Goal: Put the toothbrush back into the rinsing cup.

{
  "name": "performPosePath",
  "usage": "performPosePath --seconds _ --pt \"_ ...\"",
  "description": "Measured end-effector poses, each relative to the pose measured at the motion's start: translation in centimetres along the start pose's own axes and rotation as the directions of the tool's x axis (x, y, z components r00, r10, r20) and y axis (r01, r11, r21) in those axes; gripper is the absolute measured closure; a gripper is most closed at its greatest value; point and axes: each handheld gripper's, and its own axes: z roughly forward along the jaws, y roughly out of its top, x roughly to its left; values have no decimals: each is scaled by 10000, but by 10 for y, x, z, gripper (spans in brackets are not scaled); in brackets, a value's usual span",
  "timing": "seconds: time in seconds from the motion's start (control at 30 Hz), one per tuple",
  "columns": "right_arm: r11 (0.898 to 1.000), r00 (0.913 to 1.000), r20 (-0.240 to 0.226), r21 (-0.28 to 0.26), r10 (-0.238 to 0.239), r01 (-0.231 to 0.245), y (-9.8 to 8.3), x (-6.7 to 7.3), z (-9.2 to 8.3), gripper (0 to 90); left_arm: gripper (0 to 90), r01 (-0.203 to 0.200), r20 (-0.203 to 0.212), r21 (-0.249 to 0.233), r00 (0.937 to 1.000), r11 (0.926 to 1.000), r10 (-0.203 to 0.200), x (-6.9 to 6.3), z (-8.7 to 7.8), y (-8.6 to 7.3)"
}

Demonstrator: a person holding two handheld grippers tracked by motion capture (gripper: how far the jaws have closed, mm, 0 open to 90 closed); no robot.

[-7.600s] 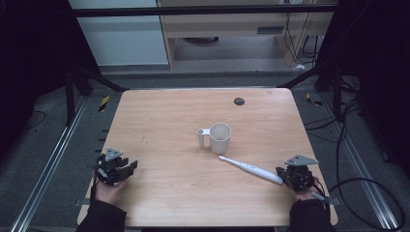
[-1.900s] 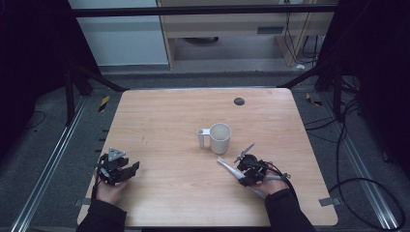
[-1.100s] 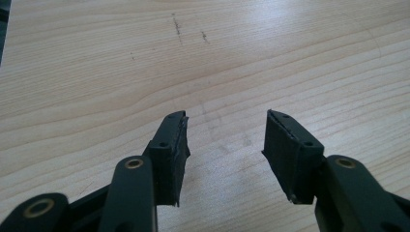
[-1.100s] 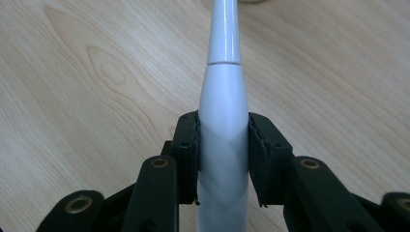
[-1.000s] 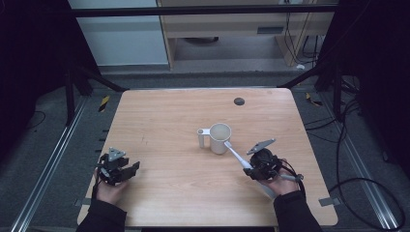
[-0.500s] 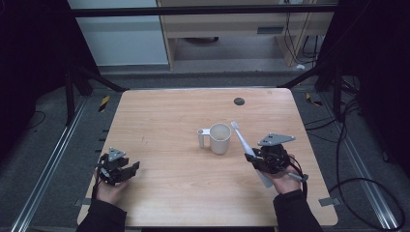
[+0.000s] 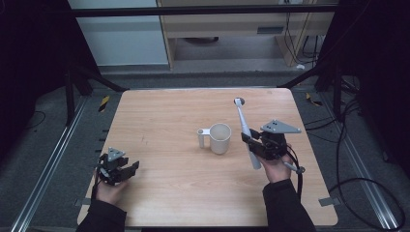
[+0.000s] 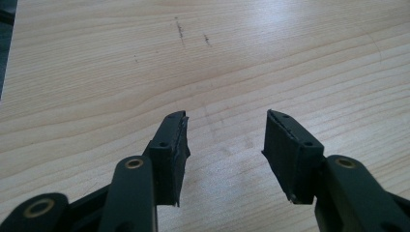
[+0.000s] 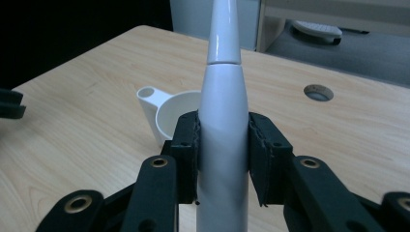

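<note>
While the left gripper (image 7: 126, 170) rests low on the near left part of the wooden table (image 7: 164, 116), the right gripper (image 7: 252, 143) is up off the surface at the right, clamped on a white electric toothbrush (image 7: 243, 126). In the right gripper view the two black pads (image 9: 186, 145) press flat against both sides of the toothbrush handle (image 9: 223, 140), just below the seam where the thinner neck joins it. Handle stands nearly upright between the jaws in that view; the neck runs out of the top edge, so the head is not seen there. From the high view the toothbrush slants: lower end near the person's right hand (image 7: 275, 166), upper end pointing toward the far side of the table, close in line with a round cable hole (image 7: 239, 101) in the tabletop.

White mug (image 7: 218, 138) stands upright near the table's middle, handle turned to the left in the high view. It sits just beside the held toothbrush, to its left, apart from it. Right gripper view shows the mug (image 9: 169, 116) behind the left jaw, mouth open upward, inside looks empty.

Left gripper view: jaws spread apart over bare wood grain (image 8: 203, 72), nothing between the pads (image 8: 178, 145). Left hand (image 7: 109, 188) wraps the gripper body from the near edge.
</note>
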Motion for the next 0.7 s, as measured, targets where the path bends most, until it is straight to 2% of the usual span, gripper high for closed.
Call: performPosePath --seconds 0.33,0.7 --pt "9939 9994 224 -1078 249 -224 18 1 12 669 496 16 -16 -33 10000 10000 -17 1 0 0" --pt "9739 9960 233 -2128 858 -789 37 1 32 669 496 10 -38 -32 10000 10000 -11 1 0 0"
